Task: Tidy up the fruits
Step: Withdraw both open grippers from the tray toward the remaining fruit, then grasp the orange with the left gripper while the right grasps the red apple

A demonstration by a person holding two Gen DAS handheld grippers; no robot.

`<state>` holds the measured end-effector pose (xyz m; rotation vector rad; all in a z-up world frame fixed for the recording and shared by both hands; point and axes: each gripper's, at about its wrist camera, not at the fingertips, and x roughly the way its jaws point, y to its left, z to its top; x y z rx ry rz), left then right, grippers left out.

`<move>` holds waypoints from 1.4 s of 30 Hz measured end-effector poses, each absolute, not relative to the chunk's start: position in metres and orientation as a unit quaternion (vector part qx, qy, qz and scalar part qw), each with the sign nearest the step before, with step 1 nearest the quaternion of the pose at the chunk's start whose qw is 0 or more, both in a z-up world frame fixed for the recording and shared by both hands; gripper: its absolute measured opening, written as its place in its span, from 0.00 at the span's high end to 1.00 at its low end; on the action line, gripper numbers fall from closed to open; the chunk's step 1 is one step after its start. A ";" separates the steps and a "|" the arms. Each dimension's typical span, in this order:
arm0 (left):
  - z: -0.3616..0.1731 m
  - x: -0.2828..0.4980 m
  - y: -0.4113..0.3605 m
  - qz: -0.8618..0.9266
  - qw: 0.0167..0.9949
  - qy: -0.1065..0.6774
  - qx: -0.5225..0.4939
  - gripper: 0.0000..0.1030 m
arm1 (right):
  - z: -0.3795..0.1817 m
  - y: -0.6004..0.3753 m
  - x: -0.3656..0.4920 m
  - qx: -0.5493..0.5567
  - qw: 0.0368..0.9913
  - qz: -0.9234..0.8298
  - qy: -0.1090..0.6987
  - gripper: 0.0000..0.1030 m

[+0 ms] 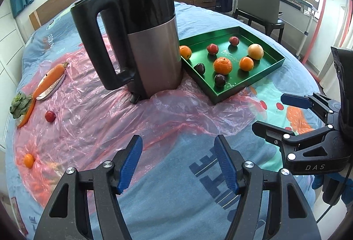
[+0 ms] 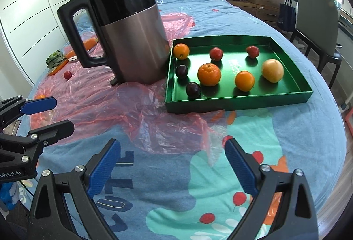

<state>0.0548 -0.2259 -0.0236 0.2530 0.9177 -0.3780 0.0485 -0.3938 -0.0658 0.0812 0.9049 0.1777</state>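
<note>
Now both tongs hang spread and empty near the green tray (image 2: 238, 100): left gripper (image 1: 178, 162), right gripper (image 2: 173, 165). Inside the tray lie 8 fruits. Left of it, beyond the kettle (image 1: 141, 41), rest a red fruit (image 1: 50, 116) and small orange (image 1: 29, 160).

Blue-quilted bed (image 2: 286, 129) under pink plastic sheet (image 2: 141, 107), kettle (image 2: 132, 41), green tray (image 2: 238, 103).
</note>
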 end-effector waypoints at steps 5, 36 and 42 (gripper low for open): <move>-0.025 0.053 -0.204 -0.163 0.875 0.443 0.111 0.40 | -0.059 -0.366 0.047 0.015 0.896 0.109 0.431 0.00; -0.071 0.075 0.040 0.038 0.884 0.464 -0.034 0.40 | -0.068 -0.152 0.086 -0.075 0.857 0.258 0.440 0.00; -0.081 0.086 0.084 0.074 0.882 0.461 -0.059 0.40 | -0.078 -0.119 0.110 -0.084 0.847 0.277 0.446 0.00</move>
